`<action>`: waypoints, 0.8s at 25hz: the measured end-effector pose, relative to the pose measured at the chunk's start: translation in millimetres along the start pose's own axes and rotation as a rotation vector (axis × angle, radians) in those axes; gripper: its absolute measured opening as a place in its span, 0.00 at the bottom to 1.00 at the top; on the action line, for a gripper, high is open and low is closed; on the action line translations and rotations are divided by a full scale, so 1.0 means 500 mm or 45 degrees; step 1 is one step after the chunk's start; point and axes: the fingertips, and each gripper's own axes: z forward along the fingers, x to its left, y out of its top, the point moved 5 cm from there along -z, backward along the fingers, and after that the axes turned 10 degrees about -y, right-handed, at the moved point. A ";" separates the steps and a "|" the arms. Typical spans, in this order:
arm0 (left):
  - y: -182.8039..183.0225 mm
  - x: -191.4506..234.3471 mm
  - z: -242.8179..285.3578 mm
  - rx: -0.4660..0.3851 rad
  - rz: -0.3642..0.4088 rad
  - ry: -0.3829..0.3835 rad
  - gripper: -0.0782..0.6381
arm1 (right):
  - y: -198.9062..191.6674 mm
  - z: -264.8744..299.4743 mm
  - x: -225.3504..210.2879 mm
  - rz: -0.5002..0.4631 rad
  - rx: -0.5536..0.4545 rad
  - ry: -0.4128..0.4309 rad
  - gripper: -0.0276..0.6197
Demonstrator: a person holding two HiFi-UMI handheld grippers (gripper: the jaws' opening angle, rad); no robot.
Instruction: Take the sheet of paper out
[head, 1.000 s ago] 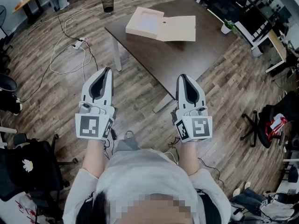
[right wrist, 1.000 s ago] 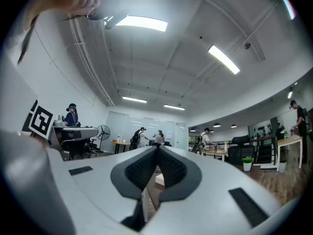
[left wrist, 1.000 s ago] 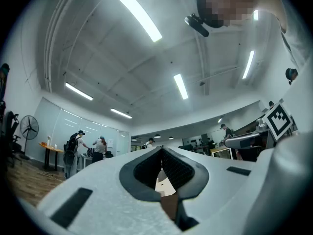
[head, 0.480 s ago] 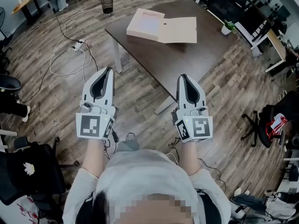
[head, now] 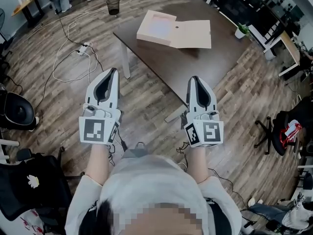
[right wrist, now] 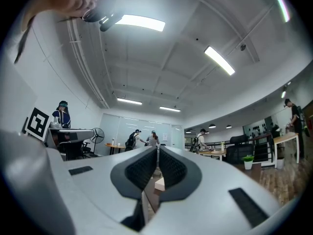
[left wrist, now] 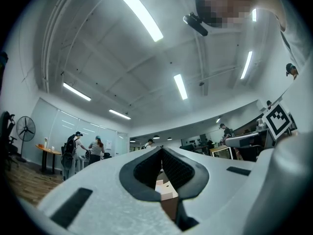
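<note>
An open flat cardboard box [head: 173, 29] lies on a dark brown table [head: 195, 62] ahead of me. A pale sheet of paper [head: 159, 27] lies in its left half, and the lid is folded out to the right. My left gripper [head: 113, 71] and right gripper [head: 194, 78] are held side by side over the wooden floor, well short of the table, both shut and holding nothing. In the left gripper view the jaws [left wrist: 162, 150] meet at the tips and the box [left wrist: 164, 190] shows below them. The right gripper [right wrist: 157, 149] looks the same, with a corner of the box [right wrist: 159, 184] below.
White cables [head: 73, 53] and a power strip [head: 83, 47] lie on the floor to the left. A black bin [head: 113, 4] stands beyond them. A potted plant [head: 240, 31] sits by the table's right end. Office chairs [head: 279, 126] stand at the right, and a black chair [head: 17, 109] at the left.
The table and box have slid slightly lower and rightwards in the head view as I moved towards them. Both grippers keep their pose and stay shut.
</note>
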 end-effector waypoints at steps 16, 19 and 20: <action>-0.034 0.072 0.050 -0.008 -0.007 -0.005 0.12 | -0.030 0.089 0.019 -0.007 0.008 -0.001 0.07; -0.043 0.088 0.078 0.000 -0.002 0.002 0.12 | -0.036 0.126 0.009 0.007 0.008 0.002 0.07; -0.046 0.094 0.088 0.002 0.000 0.003 0.12 | -0.038 0.140 0.006 0.009 0.006 0.005 0.07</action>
